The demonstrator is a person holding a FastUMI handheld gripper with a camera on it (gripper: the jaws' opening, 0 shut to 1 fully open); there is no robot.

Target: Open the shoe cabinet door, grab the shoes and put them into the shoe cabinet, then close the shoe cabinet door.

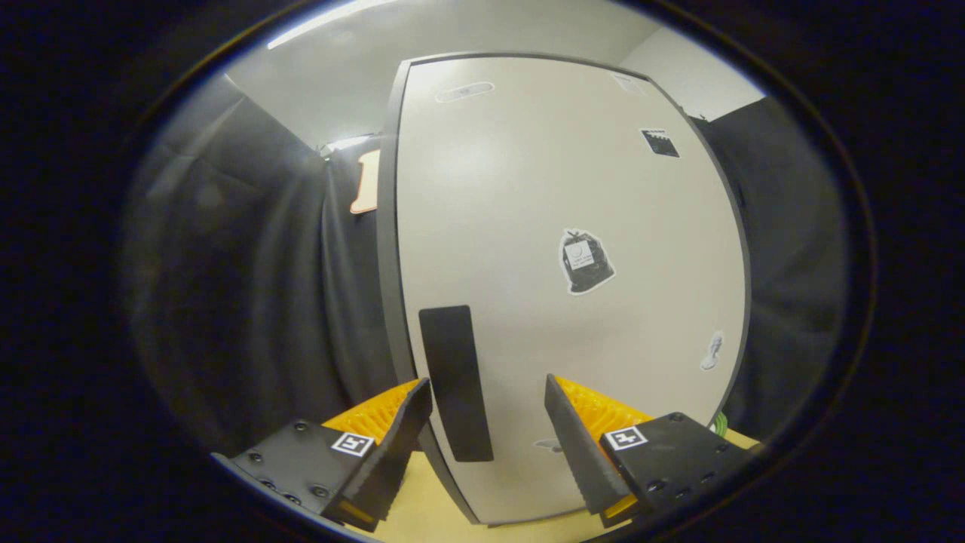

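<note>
Shoe cabinet door faces gripper, appears closed, long axis vertical. One dark handle strip upright at 12 o'clock between wide-spread fingers, nothing held. Three stickers, possibly more.

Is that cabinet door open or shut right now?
Cannot tell: the door fills the view, handle between the open jaws of the gripper.

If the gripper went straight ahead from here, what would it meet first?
Most likely the closed cabinet door, at or just beside its dark handle strip. The gripper is open, the strip between its jaws. Depth is unclear.
</note>
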